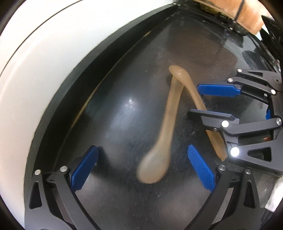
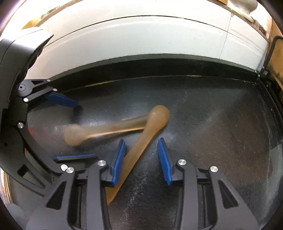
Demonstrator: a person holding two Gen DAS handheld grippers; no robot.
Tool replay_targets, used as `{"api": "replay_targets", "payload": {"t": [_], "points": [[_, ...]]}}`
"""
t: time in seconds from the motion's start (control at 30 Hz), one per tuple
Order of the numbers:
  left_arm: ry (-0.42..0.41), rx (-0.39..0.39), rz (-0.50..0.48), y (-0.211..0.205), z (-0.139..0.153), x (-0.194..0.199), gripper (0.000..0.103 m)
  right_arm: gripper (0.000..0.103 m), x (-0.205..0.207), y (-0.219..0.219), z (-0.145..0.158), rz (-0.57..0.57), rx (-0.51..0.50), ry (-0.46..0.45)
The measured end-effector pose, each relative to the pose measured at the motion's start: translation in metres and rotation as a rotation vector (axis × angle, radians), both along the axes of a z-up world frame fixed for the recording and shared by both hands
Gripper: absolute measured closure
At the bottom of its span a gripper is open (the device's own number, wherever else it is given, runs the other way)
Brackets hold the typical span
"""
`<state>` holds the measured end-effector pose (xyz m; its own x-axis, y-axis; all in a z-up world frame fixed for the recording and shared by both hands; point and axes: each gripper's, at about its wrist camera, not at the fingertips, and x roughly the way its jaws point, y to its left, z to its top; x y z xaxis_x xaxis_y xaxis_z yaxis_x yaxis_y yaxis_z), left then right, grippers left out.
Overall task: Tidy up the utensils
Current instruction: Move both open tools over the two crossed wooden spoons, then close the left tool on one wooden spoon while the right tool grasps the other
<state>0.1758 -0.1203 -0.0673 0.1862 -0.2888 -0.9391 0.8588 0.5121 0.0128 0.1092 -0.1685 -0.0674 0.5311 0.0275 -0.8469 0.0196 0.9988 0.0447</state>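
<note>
Two tan translucent spoons lie on a black tray (image 1: 120, 123) (image 2: 221, 127) and cross at one end. The first spoon (image 1: 159, 155) (image 2: 99, 130) is blurred, and its bowl lies between the wide-apart fingers of my open left gripper (image 1: 142, 148) (image 2: 85, 130). The second spoon (image 1: 192, 93) (image 2: 139, 146) runs its handle through my right gripper (image 1: 194, 100) (image 2: 141, 150). That handle lies against the left pad (image 2: 117, 159), with a clear gap to the right pad (image 2: 164, 159), so this gripper is open around it.
The tray has a low raised rim (image 2: 159, 62) on its far side. A white surface (image 1: 35, 70) (image 2: 141, 39) lies beyond the rim. Something tan or wooden (image 1: 251, 16) (image 2: 276, 58) sits past the tray's far corner. Bare tray floor spreads right of the right gripper.
</note>
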Motion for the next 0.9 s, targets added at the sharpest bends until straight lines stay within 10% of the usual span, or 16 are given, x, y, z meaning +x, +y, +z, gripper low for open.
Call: {"api": "replay_targets", "payload": {"t": [0.3, 0.47, 0.9], "points": [[-0.020, -0.037, 0.001, -0.013, 0.003, -0.008, 0.010, 0.075, -0.003, -0.028, 0.005, -0.016, 0.118, 0.019], [-0.027, -0.056, 0.035, -0.018, 0.013, -0.001, 0.075, 0.081, -0.006, -0.050, 0.006, -0.063, 0.253, 0.042], [-0.062, -0.059, 0.068, -0.011, 0.021, -0.034, 0.092, 0.091, -0.037, -0.076, 0.029, -0.076, 0.378, 0.025]]}}
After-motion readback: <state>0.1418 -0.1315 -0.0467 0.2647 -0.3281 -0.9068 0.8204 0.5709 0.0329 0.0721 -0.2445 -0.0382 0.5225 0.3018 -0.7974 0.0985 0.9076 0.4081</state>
